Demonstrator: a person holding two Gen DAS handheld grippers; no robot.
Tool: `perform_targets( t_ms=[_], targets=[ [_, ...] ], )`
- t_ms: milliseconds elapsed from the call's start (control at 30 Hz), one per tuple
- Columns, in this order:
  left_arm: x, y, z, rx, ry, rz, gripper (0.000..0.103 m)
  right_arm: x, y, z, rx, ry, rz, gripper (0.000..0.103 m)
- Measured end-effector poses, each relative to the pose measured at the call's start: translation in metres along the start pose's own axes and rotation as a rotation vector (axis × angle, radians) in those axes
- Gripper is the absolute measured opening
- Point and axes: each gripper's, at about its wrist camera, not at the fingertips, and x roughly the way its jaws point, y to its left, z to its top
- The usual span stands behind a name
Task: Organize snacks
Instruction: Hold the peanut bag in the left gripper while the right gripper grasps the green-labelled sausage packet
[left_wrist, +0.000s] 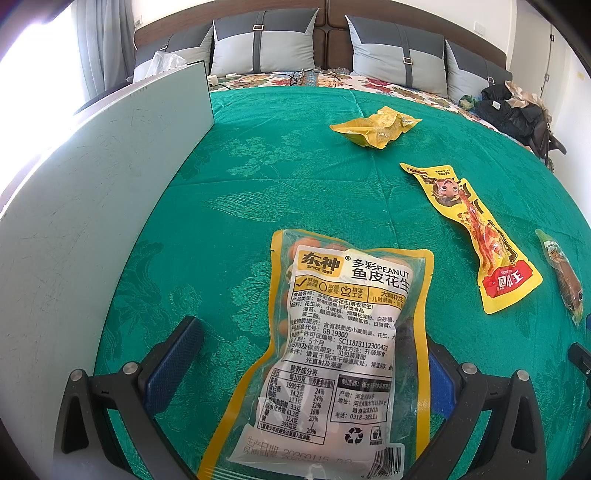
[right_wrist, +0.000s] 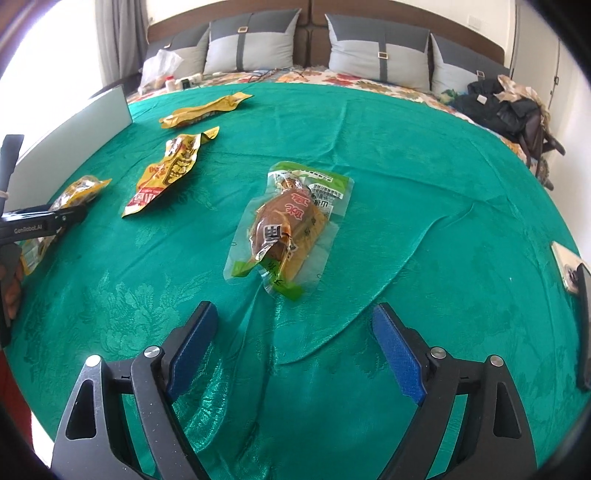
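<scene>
A yellow-edged bag of coated peanuts (left_wrist: 332, 350) lies on the green cloth (left_wrist: 258, 177) between the open fingers of my left gripper (left_wrist: 314, 354), which does not close on it. Beyond it lie a crumpled yellow packet (left_wrist: 375, 127), a long yellow and red snack pack (left_wrist: 476, 236) and a green-edged pack (left_wrist: 565, 280). In the right wrist view, that green-edged pack of brown meat (right_wrist: 288, 225) lies just ahead of my open, empty right gripper (right_wrist: 295, 332). The yellow packs (right_wrist: 166, 173) (right_wrist: 205, 110) lie to its left, and the left gripper (right_wrist: 37, 225) is over the peanut bag (right_wrist: 74, 195).
A pale grey box wall (left_wrist: 110, 177) stands along the cloth's left side. Grey pillows (left_wrist: 262, 44) and a headboard are at the back. Dark clothes (left_wrist: 513, 110) are piled at the far right. A phone-like object (right_wrist: 569, 273) lies at the right edge.
</scene>
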Motion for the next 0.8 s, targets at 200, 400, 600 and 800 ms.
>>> perform_targets(
  t_ms=[200,400,600,800],
  targets=[
    [0.0000,0.0000,0.0000,0.000,0.000,0.000,0.103,0.0003,0.0000,-0.0002,0.000,0.000,0.000,0.088],
    [0.0000,0.0000,-0.0001,0.000,0.000,0.000,0.103,0.0006,0.0000,-0.0002,0.000,0.000,0.001,0.089],
    [-0.0001,0.0000,-0.0001,0.000,0.000,0.000,0.103,0.0008,-0.0001,-0.0001,0.000,0.000,0.001,0.089],
    [-0.0002,0.0000,-0.0003,0.000,0.000,0.000,0.103,0.0010,0.0000,0.0001,0.000,-0.001,0.001,0.090]
  ],
)
